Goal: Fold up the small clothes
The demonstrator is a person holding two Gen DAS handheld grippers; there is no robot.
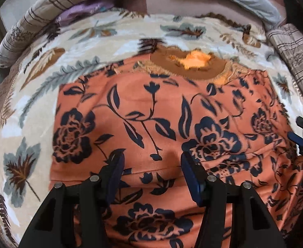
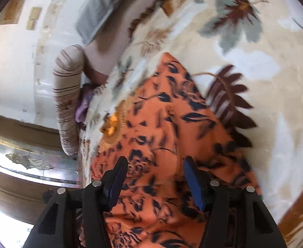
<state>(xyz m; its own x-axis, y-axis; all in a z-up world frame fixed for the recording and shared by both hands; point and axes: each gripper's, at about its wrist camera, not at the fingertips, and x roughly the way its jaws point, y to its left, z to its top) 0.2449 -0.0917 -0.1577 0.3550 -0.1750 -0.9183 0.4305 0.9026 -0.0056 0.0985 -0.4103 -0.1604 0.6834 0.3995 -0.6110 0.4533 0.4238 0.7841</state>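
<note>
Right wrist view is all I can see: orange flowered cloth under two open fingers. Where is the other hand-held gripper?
Observer: The left hand-held gripper hangs open over the lower middle of the garment and holds nothing.
Visitor: Can its camera see mine?
Observer: Yes. The right hand-held gripper pokes in at the right edge of the left wrist view, over the garment's right side.
Visitor: Is the cloth lying flat?
Observer: Mostly. It is smooth across the middle but bunched into wrinkles near your gripper.
</note>
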